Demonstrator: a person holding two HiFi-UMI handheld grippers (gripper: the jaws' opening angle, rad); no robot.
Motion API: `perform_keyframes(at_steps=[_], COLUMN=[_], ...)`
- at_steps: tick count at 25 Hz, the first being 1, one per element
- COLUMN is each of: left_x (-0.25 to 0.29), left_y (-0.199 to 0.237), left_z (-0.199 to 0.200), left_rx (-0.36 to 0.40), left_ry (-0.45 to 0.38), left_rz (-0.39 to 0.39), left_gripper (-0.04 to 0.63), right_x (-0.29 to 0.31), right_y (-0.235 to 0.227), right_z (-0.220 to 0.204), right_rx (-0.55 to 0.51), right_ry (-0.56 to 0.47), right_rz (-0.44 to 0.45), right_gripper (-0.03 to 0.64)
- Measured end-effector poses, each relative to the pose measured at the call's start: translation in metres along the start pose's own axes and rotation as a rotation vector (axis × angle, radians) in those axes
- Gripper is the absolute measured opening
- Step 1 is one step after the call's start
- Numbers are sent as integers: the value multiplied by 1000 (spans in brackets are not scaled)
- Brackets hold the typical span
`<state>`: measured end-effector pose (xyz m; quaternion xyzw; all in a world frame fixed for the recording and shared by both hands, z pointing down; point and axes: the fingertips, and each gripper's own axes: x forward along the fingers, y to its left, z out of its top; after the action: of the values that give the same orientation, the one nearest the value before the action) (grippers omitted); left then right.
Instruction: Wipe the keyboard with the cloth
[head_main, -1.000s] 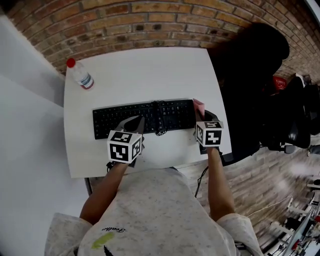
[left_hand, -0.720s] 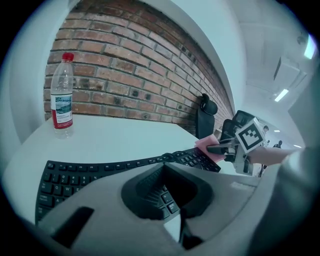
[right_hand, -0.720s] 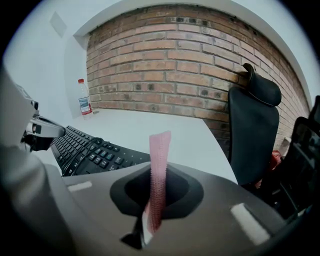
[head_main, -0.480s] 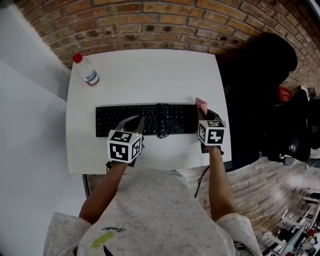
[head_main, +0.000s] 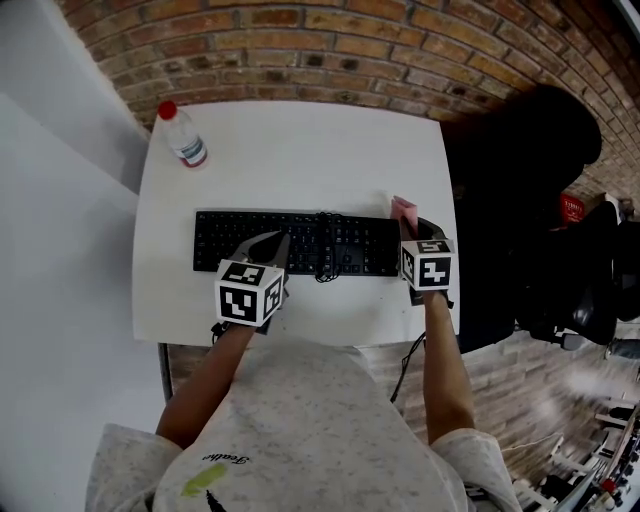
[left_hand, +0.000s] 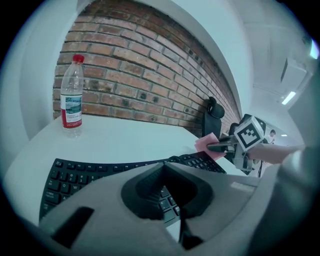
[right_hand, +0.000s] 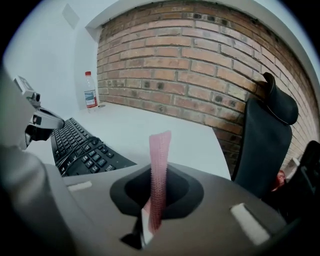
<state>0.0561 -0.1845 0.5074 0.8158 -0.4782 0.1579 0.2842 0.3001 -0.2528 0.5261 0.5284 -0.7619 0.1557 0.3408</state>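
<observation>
A black keyboard (head_main: 300, 243) lies across the white table (head_main: 300, 150), with a black cable (head_main: 322, 250) looped over its middle. My left gripper (head_main: 268, 243) rests over the keyboard's front left half, jaws shut with nothing between them; the left gripper view shows the keys (left_hand: 75, 175) just past its tips (left_hand: 162, 167). At the keyboard's right end my right gripper (head_main: 408, 225) is shut on a pink cloth (head_main: 403, 209). That cloth (right_hand: 160, 150) stands up as a narrow strip between the jaws in the right gripper view, and it also shows (left_hand: 207, 144) in the left gripper view.
A clear water bottle (head_main: 184, 135) with a red cap stands at the table's far left corner. A black office chair (head_main: 520, 170) is just off the table's right edge. A brick wall (head_main: 330, 50) runs behind the table.
The head view has shifted a little, so the table sits lower and more to the right in the picture. Both grippers keep their places relative to the keyboard.
</observation>
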Motion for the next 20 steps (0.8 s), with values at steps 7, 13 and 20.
perform_keyframes(at_steps=[7, 13, 20], left_x=[-5, -10, -15], left_y=[7, 14, 21], left_z=[-2, -2, -1], left_rx=[-19, -31, -44], left_ry=[-7, -15, -33], left_rz=[27, 47, 64], left_gripper=[-6, -8, -8], right_x=[10, 12, 13], right_y=[8, 20, 48], right_z=[4, 12, 9], right_rx=[-217, -461, -633], right_ry=[51, 90, 158], right_rz=[88, 214, 359], right_gripper=[23, 22, 21])
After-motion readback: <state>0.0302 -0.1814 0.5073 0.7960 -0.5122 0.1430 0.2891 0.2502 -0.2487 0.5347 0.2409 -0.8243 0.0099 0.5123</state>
